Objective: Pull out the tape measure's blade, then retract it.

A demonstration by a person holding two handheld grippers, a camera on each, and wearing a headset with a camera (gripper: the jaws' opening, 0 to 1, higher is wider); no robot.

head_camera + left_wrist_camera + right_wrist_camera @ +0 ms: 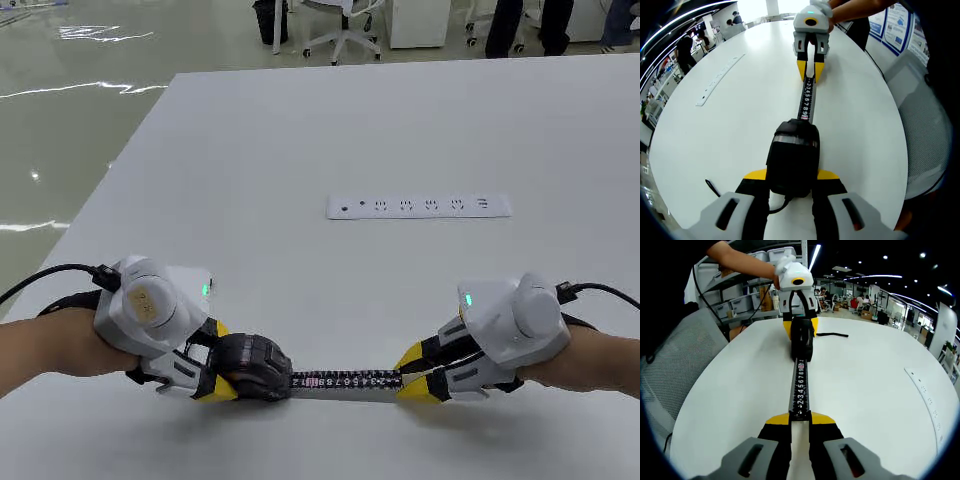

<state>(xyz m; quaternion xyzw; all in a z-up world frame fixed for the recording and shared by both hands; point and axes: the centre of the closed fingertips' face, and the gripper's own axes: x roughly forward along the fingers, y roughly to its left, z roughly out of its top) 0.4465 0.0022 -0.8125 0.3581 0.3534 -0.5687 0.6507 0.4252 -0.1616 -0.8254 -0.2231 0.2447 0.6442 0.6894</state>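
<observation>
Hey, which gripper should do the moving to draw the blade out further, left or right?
Right, probably. The right gripper is shut on the free end of the blade, so it can draw away, while the left gripper clamps the tape measure case and can anchor it.

1. Place type: open-plan office or lab hall.
2. Work surface: a large white table [300,130] carries a multi-socket power strip [418,206] near its centre.
3. Head view, 12 o'clock: a castor office chair [340,40], a white cabinet [418,20] and standing people [520,25] on a glossy floor [70,90].
4. Right gripper view, 10 o'clock: shelves with storage bins [747,302]; 12 to 2 o'clock: ceiling strip lights [815,250] over distant workstations.
5. Left gripper view, 2 o'clock: wall posters [895,20]; 3 o'clock: a mesh chair back [925,125].
</observation>
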